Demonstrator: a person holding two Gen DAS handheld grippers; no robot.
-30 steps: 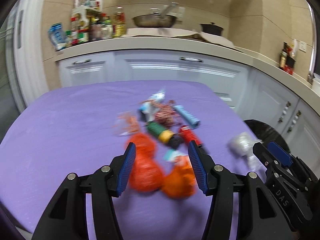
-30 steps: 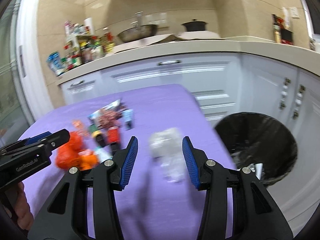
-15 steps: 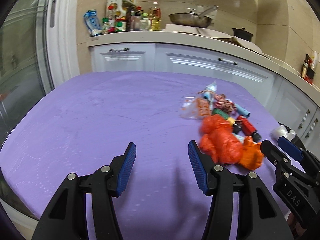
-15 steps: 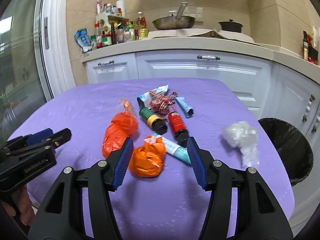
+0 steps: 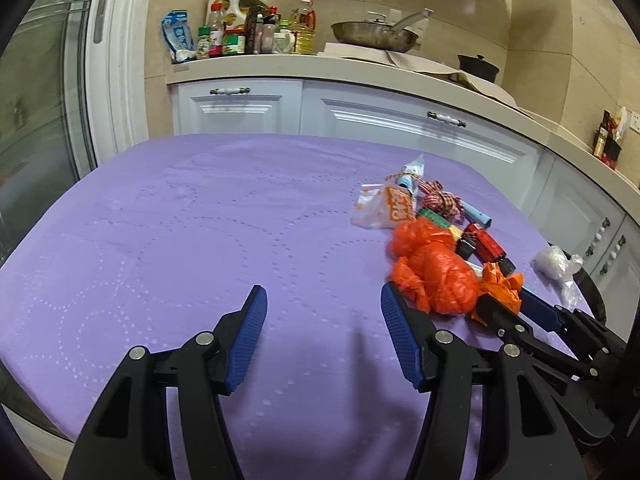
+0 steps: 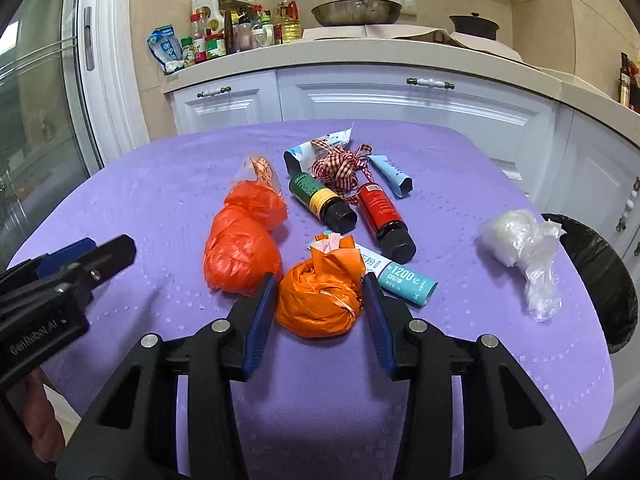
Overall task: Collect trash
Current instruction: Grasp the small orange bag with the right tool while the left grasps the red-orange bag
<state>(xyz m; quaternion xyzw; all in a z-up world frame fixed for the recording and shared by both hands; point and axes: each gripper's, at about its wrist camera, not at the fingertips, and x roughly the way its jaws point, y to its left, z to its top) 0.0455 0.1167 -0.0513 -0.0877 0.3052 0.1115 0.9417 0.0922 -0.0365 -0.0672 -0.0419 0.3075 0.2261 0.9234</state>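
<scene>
Each of the 2 fisheye views looks forward from low over the purple table [image 5: 180, 220] toward the kitchen cabinets [image 6: 400, 100]. The left one sits left of the trash pile [image 5: 436, 252]; the right one sits close behind the pile. Both share the pile and counter [image 5: 320, 66].

Bare purple tablecloth [image 5: 192, 240] left; trash pile [image 6: 320, 208] crowds right.

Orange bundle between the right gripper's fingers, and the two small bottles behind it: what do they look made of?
The orange bundle looks like thin plastic film, creased, faintly glossy and knotted on top. The green-labelled bottle and red-labelled bottle seem dark glass or hard plastic, smooth and shiny, with paper-like labels; the pictures cannot settle which. The right gripper is open around the bundle.
</scene>
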